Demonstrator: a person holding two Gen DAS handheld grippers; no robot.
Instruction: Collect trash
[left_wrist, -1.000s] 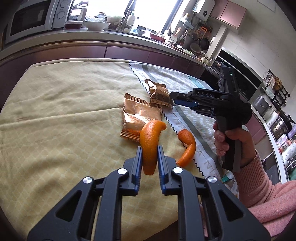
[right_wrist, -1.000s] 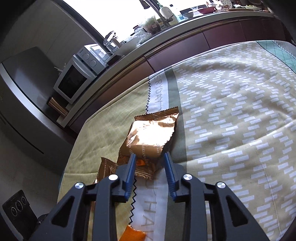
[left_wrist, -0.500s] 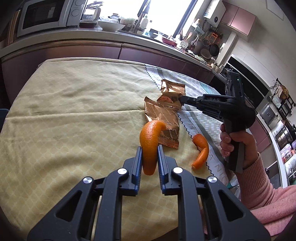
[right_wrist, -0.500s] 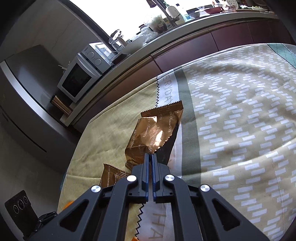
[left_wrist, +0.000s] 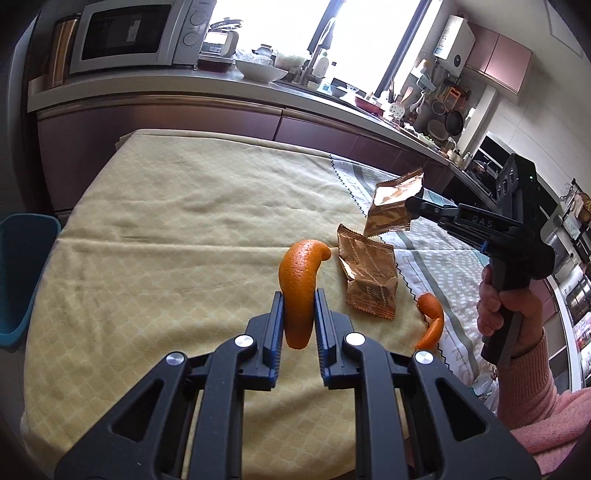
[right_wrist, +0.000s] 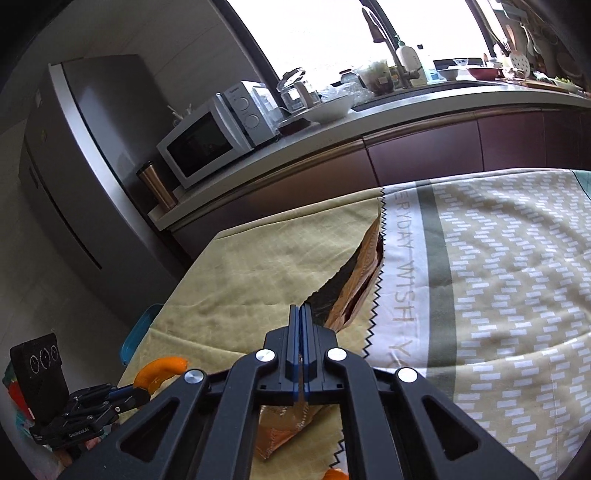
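Observation:
My left gripper (left_wrist: 298, 306) is shut on a curved orange peel (left_wrist: 299, 280) and holds it upright above the yellow tablecloth (left_wrist: 166, 221). My right gripper (left_wrist: 412, 208), held by a hand in a pink sleeve, is shut on the edge of a gold snack wrapper (left_wrist: 393, 206) that hangs clear of the table. In the right wrist view the wrapper (right_wrist: 354, 291) sticks out edge-on past the right gripper (right_wrist: 300, 314). A second gold wrapper (left_wrist: 369, 280) and a second orange peel (left_wrist: 430, 314) lie on the cloth.
A teal bin (left_wrist: 22, 277) stands on the floor off the table's left edge. A kitchen counter with a microwave (left_wrist: 133, 35), bowls and a sink runs behind the table. A grey fridge (right_wrist: 74, 184) stands at the counter's end.
My right gripper closed on the gold wrapper and lifted it off the cloth. My left gripper carried the orange peel leftward, away from the wrappers.

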